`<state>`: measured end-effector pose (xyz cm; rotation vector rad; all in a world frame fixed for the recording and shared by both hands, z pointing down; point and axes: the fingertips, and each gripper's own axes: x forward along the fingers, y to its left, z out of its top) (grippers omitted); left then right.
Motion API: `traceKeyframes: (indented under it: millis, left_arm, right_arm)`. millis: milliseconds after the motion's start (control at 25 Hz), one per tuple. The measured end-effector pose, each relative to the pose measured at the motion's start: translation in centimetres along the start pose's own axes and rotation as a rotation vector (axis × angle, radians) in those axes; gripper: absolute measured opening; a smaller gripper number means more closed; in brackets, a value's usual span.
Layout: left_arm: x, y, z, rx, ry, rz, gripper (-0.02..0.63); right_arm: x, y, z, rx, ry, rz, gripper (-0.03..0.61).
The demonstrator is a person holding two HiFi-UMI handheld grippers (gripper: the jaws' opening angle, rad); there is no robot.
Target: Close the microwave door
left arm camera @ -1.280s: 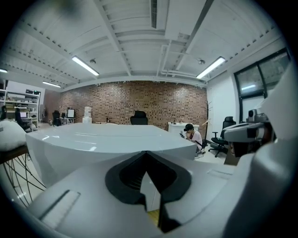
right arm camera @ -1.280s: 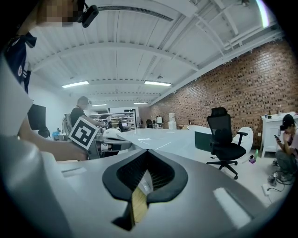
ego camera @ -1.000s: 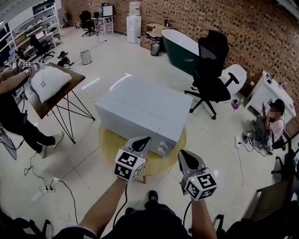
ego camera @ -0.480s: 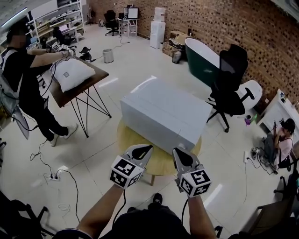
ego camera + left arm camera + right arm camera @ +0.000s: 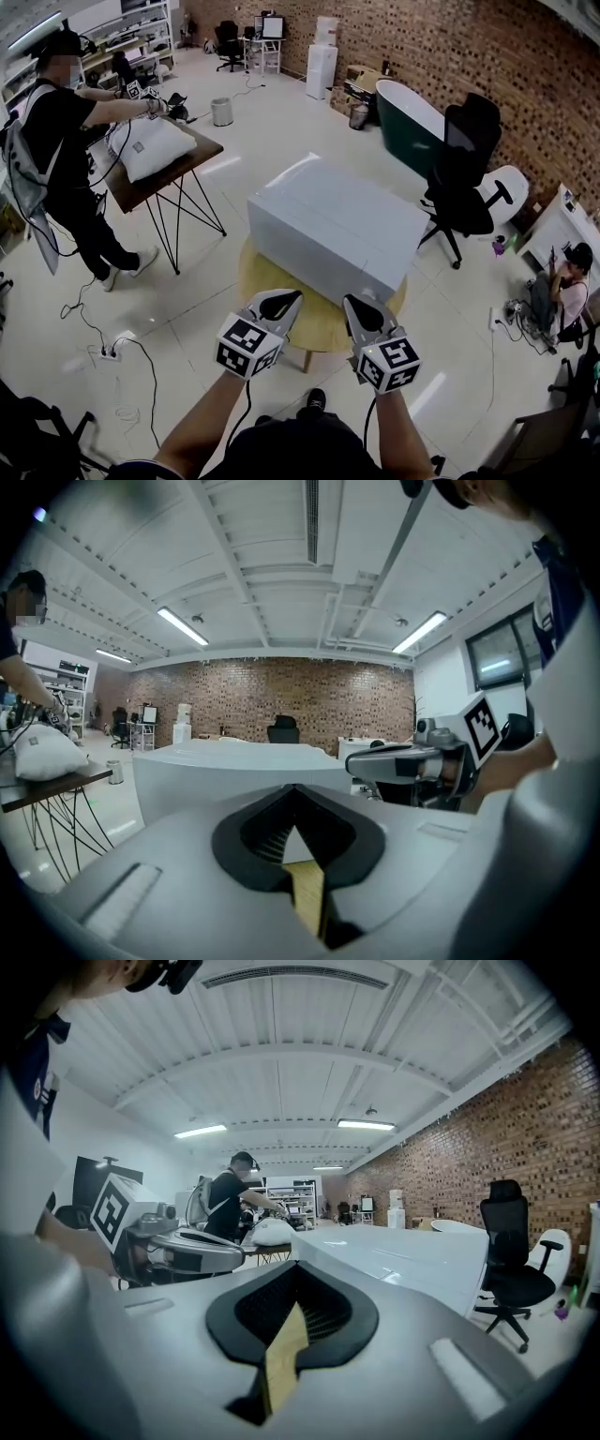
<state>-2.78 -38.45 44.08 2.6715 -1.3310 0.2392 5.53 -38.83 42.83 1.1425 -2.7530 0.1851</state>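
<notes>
microwave point(image 5: 337, 234): big white box sitting in the middle of the worktop, front turned toward the grippers, and it looks flush all along that side, so closed as far as I can tell

worktop point(image 5: 323, 328): round wooden one, sticks out a bit past the microwave on the near side

left hand-held gripper point(image 5: 284, 299): hovering just in front of the microwave, not touching it, jaws pinched together with nothing in them

right hand-held gripper point(image 5: 359, 302): right beside the left one, same deal, jaws together and empty
</notes>
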Motion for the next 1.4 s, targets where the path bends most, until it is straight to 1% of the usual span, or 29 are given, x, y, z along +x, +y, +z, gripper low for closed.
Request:
traceKeyframes:
  millis: [1400]
  left_arm:
    - [0.3,0.1,-1.2,-0.018,0.017,-0.015,0.011]
  right_arm:
    - [0.4,0.4,0.2,-0.018,-0.001,0.004,0.001]
